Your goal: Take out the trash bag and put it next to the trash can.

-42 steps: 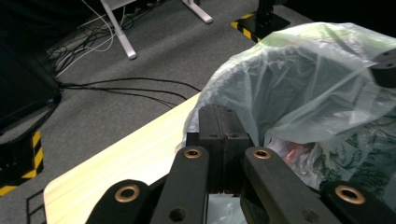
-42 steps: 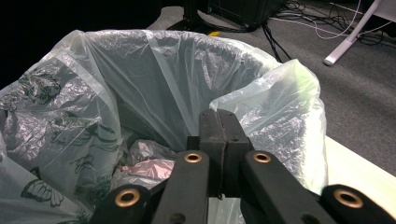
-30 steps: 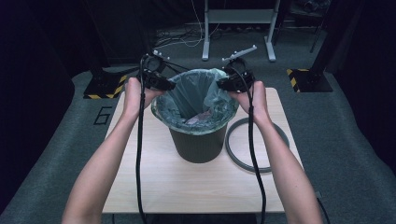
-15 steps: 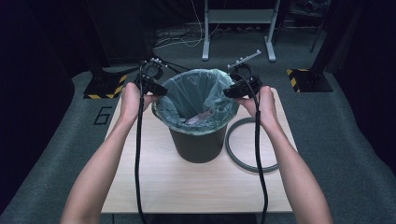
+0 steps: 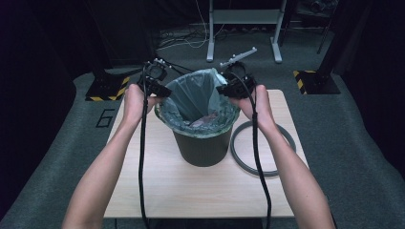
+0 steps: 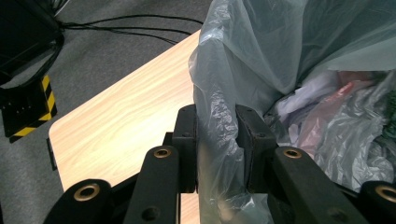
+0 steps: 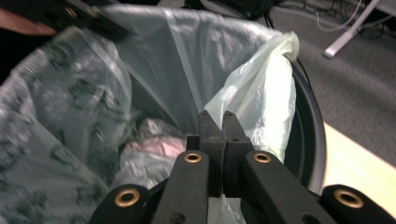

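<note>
**Bag edge lifting off the bin rim, both tongs pinching film**

Since a second ago: both hands have moved up and slightly inward, and the liner's rear edge now stands above the rim instead of lying folded over it.

Left tongs point(image 6: 217, 140): jaws narrow, a fold of the bin liner point(image 5: 191, 93) clamped between the pads, film bunched and creased at the pinch. Right tongs point(image 7: 218, 135): jaws pressed almost together on the liner's opposite edge. Opposed grips probably serve to pull the mouth free evenly and keep it open.

Liner sits in the dark round bin point(image 5: 203, 148), mid surface point(image 5: 157, 186). Film is thin, translucent pale green, crinkly; crumpled waste point(image 6: 327, 121) inside. Grey ring point(image 5: 267, 164) lies flat just right of the bin, likely its retaining hoop.
</note>
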`<state>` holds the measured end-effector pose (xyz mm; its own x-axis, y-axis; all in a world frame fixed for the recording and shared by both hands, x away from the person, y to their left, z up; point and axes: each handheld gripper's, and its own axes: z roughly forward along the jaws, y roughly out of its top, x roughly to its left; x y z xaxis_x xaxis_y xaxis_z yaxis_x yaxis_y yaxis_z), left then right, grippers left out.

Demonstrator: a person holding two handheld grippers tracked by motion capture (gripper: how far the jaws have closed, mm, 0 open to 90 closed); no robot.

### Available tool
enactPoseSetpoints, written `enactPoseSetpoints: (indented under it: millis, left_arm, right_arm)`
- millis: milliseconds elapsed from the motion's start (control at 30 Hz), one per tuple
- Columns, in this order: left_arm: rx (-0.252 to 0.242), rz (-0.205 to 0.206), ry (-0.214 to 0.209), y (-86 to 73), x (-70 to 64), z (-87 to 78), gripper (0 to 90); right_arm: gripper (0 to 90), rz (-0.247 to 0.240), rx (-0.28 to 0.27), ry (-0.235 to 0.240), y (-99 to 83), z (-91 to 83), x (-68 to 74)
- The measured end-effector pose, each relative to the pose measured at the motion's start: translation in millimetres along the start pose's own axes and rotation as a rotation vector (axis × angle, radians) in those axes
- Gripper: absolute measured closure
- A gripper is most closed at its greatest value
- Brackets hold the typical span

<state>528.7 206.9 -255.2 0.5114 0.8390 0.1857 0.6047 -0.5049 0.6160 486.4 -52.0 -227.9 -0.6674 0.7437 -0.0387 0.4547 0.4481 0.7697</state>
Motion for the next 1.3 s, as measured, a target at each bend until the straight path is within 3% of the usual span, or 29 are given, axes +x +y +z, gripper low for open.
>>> enactPoseSetpoints:
  millis: [67,133,300,500,533,567,633,800,933,1300]
  left_arm:
    - [-0.003,-0.001,0.000,0.6,0.0,-0.7,72.3]
    - [-0.009,0.006,0.006,1.5,-0.4,-1.6,73.0]
    - [-0.025,0.025,0.027,3.0,-2.6,-6.1,76.8]
    - [-0.044,0.044,0.037,3.5,-4.5,-12.4,79.8]
    - [-0.054,0.050,0.022,3.8,-5.0,-14.6,83.9]
    - [-0.047,0.062,0.037,4.4,-6.7,-15.1,89.3]
    - [-0.035,0.078,0.038,4.9,-9.0,-14.0,89.5]
    - [-0.041,0.073,0.025,8.3,-7.5,-16.1,89.8]
    - [-0.053,0.061,0.016,10.9,-5.2,-23.4,89.9]
    - [-0.107,0.078,-0.009,16.9,-7.5,-49.1,89.9]
  right_arm:
    - [90.0,0.004,-0.023,0.028,5.9,1.1,5.0]
    - [90.0,-0.015,-0.039,0.027,12.1,2.7,9.5]
    - [90.0,-0.005,-0.080,0.029,24.9,9.0,15.5]
    - [90.0,0.023,-0.088,0.000,26.7,16.2,6.6]
    - [90.0,0.032,-0.087,-0.008,25.7,16.6,4.2]
    - [90.0,0.033,-0.092,-0.016,24.4,16.8,0.9]
    - [90.0,0.055,-0.092,-0.016,21.8,16.4,-4.3]
    - [90.0,0.068,-0.095,-0.023,17.1,14.3,-12.5]
    - [90.0,0.067,-0.103,-0.022,17.3,10.6,-13.4]
    - [90.0,0.067,-0.102,-0.013,18.1,14.2,-11.4]
